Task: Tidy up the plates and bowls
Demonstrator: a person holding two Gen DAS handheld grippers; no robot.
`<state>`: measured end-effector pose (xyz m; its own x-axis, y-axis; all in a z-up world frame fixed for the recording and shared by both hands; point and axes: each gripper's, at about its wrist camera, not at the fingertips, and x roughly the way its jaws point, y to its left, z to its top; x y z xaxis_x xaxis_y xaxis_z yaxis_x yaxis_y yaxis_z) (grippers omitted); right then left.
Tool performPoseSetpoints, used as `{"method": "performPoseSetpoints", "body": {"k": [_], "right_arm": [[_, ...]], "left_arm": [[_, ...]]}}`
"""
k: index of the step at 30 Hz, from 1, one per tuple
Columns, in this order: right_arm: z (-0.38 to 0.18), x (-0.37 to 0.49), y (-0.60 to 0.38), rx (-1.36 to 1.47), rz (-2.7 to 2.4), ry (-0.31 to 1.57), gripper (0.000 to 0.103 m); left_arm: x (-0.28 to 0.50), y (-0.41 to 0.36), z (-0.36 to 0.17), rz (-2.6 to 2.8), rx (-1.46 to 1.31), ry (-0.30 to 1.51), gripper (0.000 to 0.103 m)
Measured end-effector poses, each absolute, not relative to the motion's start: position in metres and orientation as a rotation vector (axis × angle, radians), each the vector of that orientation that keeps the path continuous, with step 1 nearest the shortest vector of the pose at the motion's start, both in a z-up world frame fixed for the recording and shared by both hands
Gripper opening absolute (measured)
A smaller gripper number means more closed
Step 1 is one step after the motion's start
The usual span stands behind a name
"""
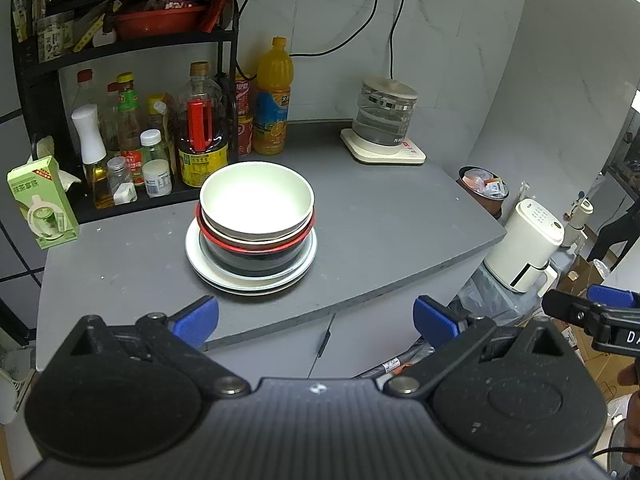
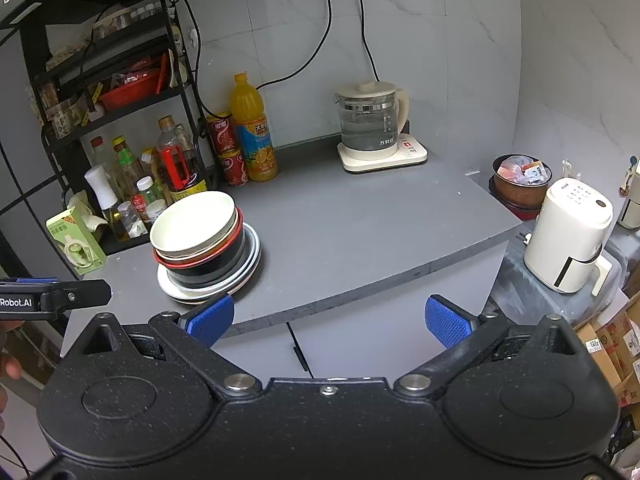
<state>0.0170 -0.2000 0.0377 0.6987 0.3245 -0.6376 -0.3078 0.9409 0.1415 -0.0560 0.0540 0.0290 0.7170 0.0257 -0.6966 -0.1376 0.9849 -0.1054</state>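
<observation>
Centrally on the grey surface (image 1: 360, 216) sits a stack: cream bowl (image 1: 256, 200) nested in a red-rimmed black bowl (image 1: 256, 254) atop white plates (image 1: 208, 268). Left hand-held gripper (image 1: 316, 320) and right hand-held gripper (image 2: 330, 320), at six o'clock, gape wide, empty, touching nothing.

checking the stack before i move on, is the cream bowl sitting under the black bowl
No, the cream bowl sits on top of the stack, with the black bowl lower down on the plates.

Glossy cream bowl (image 1: 256, 200) (matt grey countertop (image 1: 380, 216))
</observation>
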Motion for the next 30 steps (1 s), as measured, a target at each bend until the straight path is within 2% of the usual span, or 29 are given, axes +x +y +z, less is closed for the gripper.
{"method": "performPoseSetpoints", "body": {"k": [30], "right_arm": [[0.033, 0.018, -0.195, 0.037, 0.371, 0.738, 0.103]], "left_arm": [[-0.057, 0.066, 0.021, 0.089, -0.135, 0.782, 0.103]]}}
